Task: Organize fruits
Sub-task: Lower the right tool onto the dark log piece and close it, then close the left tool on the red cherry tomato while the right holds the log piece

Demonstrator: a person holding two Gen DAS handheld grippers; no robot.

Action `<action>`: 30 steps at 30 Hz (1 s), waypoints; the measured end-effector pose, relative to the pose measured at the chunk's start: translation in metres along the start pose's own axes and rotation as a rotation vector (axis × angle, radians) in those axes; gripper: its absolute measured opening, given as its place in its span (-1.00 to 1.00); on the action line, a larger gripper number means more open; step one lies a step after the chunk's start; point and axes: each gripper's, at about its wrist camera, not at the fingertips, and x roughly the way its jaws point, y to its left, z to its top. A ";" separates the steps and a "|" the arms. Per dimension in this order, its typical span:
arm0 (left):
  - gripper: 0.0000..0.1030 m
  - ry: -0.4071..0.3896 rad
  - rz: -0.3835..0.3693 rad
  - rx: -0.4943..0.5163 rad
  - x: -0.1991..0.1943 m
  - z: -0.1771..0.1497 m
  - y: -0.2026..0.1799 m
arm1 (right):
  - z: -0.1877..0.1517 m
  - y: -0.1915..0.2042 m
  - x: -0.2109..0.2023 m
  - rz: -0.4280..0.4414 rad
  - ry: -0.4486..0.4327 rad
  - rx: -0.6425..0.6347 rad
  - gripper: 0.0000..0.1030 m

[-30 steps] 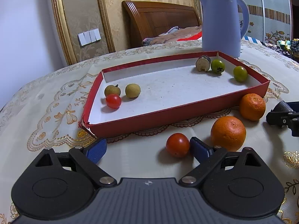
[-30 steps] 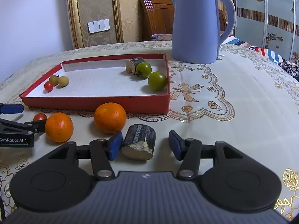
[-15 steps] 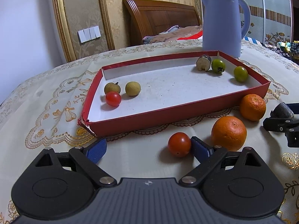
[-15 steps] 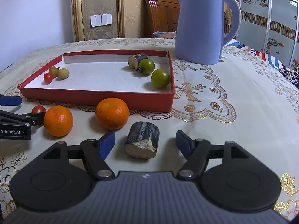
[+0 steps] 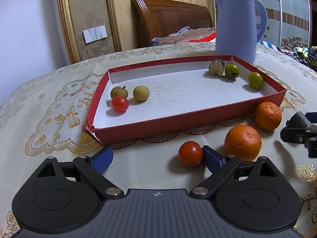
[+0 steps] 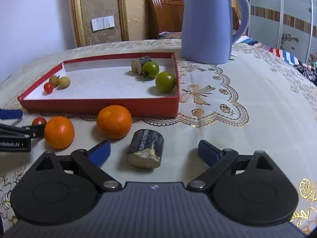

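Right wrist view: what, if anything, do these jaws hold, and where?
Nothing. The right gripper is opening; the sugarcane piece lies between its jaws, untouched.

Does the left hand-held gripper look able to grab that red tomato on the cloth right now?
Probably yes. The left hand-held gripper is open, and the red tomato already sits between its fingers, beside the right-side one. Nothing blocks it; the nearer orange lies outside that finger.

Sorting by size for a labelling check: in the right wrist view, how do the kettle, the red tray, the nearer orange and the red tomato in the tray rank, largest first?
1. Tray and kettle: too close to rank, and depth differs.
2. Orange, nearer the camera.
3. Tomato, smallest.
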 end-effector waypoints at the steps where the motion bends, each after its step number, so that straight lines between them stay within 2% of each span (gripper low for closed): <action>1: 0.87 0.000 0.001 0.000 0.000 0.000 0.000 | 0.000 -0.001 0.000 0.000 -0.001 0.003 0.76; 5: 0.87 0.002 0.000 -0.001 0.000 0.000 0.000 | 0.000 0.002 0.001 -0.013 0.003 -0.009 0.74; 7: 0.87 0.003 0.000 -0.002 0.000 0.000 0.000 | 0.000 0.001 0.000 -0.029 -0.003 -0.005 0.60; 11: 0.87 0.003 0.000 -0.002 0.000 0.000 0.000 | 0.001 0.002 0.000 -0.039 -0.003 -0.005 0.55; 13: 0.87 0.004 -0.002 -0.006 0.000 0.000 0.000 | 0.001 0.004 -0.001 -0.051 -0.004 -0.021 0.41; 18: 0.88 0.004 -0.001 -0.006 0.000 0.000 0.000 | 0.001 0.010 0.000 -0.048 -0.005 -0.056 0.25; 20: 0.86 0.000 0.000 -0.004 0.000 0.000 0.000 | 0.001 0.012 -0.001 -0.036 -0.007 -0.066 0.12; 22: 0.85 -0.009 0.001 0.001 -0.001 -0.001 -0.001 | 0.001 0.014 -0.001 -0.025 -0.011 -0.081 -0.10; 24: 0.76 -0.025 -0.008 0.005 -0.004 -0.001 -0.001 | 0.000 0.017 -0.002 -0.019 -0.015 -0.099 -0.32; 25: 0.63 -0.033 -0.012 0.009 -0.005 -0.002 -0.002 | 0.000 0.019 -0.002 -0.016 -0.016 -0.111 -0.34; 30: 0.50 -0.045 -0.033 0.045 -0.008 -0.002 -0.008 | 0.000 0.018 -0.002 -0.007 -0.016 -0.101 -0.34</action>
